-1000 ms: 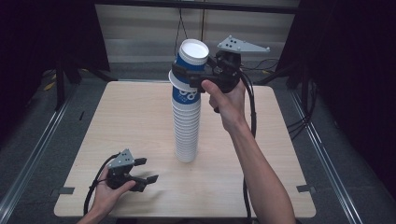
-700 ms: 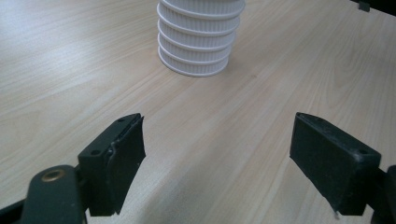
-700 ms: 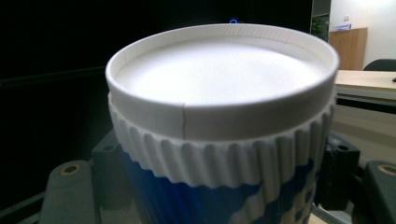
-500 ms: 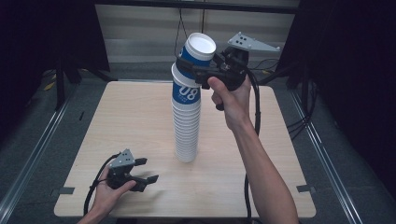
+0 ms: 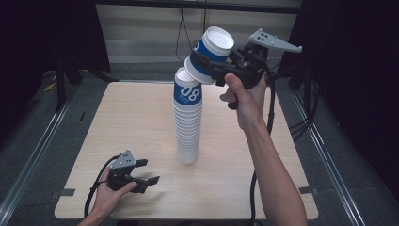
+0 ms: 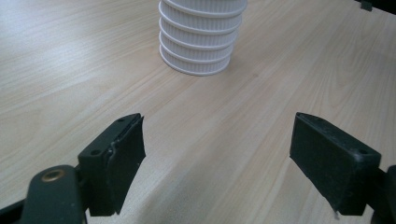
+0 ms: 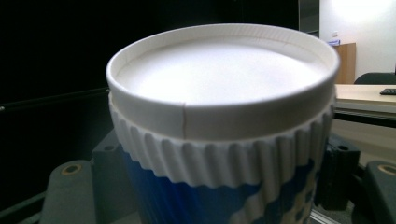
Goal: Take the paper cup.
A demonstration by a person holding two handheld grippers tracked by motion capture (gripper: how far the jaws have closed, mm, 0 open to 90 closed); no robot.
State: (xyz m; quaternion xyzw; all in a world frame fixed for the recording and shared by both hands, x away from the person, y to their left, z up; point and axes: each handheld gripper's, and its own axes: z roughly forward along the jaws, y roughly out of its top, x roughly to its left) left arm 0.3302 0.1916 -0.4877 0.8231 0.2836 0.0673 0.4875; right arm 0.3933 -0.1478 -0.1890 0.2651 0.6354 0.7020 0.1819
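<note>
The right gripper (image 5: 207,66) clamps a blue-and-white paper cup (image 5: 211,52) upside down and tilted, just above the tall stack of cups (image 5: 187,123) mid-table. It is probably light and easily crushed, so a gentle grip on the ribbed wall suits. The left gripper (image 5: 143,172) rests wide open, empty, near the table's front edge.

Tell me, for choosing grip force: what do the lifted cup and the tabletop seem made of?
Lifted cup: apparently paper, matte white and blue, with a ribbed sleeve and a seamed base rim. Tabletop: light wood or wood-look laminate, smooth with a slight sheen; grain lines show.
</note>
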